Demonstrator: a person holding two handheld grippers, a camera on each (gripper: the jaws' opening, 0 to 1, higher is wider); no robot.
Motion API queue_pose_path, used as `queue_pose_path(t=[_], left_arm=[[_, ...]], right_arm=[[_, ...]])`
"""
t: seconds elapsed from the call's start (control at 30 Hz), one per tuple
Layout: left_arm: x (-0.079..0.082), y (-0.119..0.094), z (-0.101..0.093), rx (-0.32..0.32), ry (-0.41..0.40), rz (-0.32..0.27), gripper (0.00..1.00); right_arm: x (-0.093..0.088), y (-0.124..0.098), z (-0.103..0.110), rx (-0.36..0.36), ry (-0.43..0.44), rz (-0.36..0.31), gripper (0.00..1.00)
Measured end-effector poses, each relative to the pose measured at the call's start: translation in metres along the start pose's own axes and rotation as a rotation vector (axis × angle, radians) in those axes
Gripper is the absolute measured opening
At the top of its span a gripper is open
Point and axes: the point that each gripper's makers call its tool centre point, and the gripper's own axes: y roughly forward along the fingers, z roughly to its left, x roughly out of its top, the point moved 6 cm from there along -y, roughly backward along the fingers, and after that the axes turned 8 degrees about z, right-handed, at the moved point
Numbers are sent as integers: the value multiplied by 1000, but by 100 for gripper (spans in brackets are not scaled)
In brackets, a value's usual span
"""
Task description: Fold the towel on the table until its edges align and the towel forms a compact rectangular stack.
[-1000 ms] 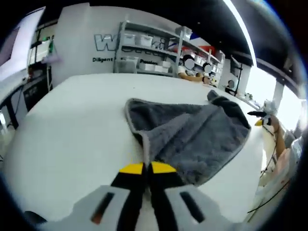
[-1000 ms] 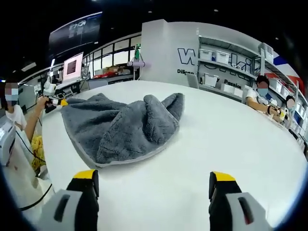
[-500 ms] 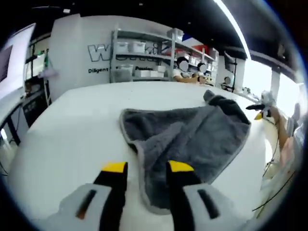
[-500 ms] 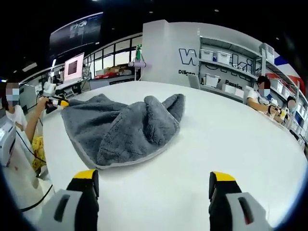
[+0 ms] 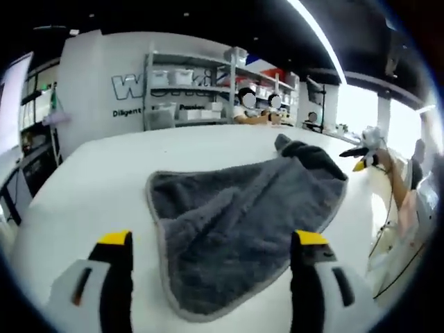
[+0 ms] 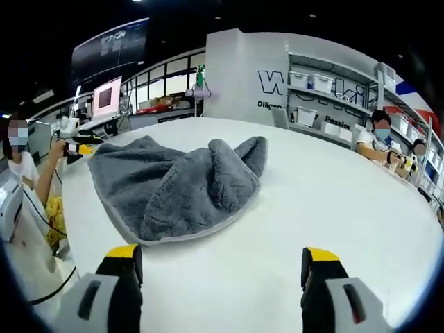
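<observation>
A grey fleecy towel (image 5: 236, 215) with a lighter hem lies rumpled on the white table (image 5: 97, 180). In the left gripper view its near corner reaches between the jaws of my left gripper (image 5: 211, 244), which stands wide open just above it, holding nothing. In the right gripper view the same towel (image 6: 177, 184) lies folded over itself, left of centre. My right gripper (image 6: 220, 255) is open over bare table, well short of the towel's hem.
The table's edge (image 6: 76, 229) runs close to the towel in the right gripper view. A person (image 6: 24, 173) holding another gripper stands just beyond it. Shelves with bins (image 5: 187, 87) and seated people (image 6: 378, 139) sit behind the table.
My left gripper went from shut to wide open, letting go of the towel's corner, which now lies on the table. The left view shifted a little. The right gripper stayed put.
</observation>
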Motion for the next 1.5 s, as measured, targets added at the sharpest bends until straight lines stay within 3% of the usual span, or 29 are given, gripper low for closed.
queue_pose_path(t=[0.4,0.5,0.83,1.17,1.3,1.5], left_arm=[[-12,-1,-11,-37,9,47,99],[-13,-2,-13,-43,11,45,99],[-17,-3,-13,-48,4,47,99],[-22,-4,-15,-52,-1,53,99],[-23,-8,-16,-53,-1,45,99],[-24,-9,-16,-56,-6,49,99]], right_arm=[[10,1,-4,3,8,-28,99],[17,0,-9,9,5,-36,94],[69,8,-23,17,-75,-38,80],[124,38,-3,94,-170,-33,64],[141,51,4,121,-221,-5,55],[169,69,9,124,-288,45,51]])
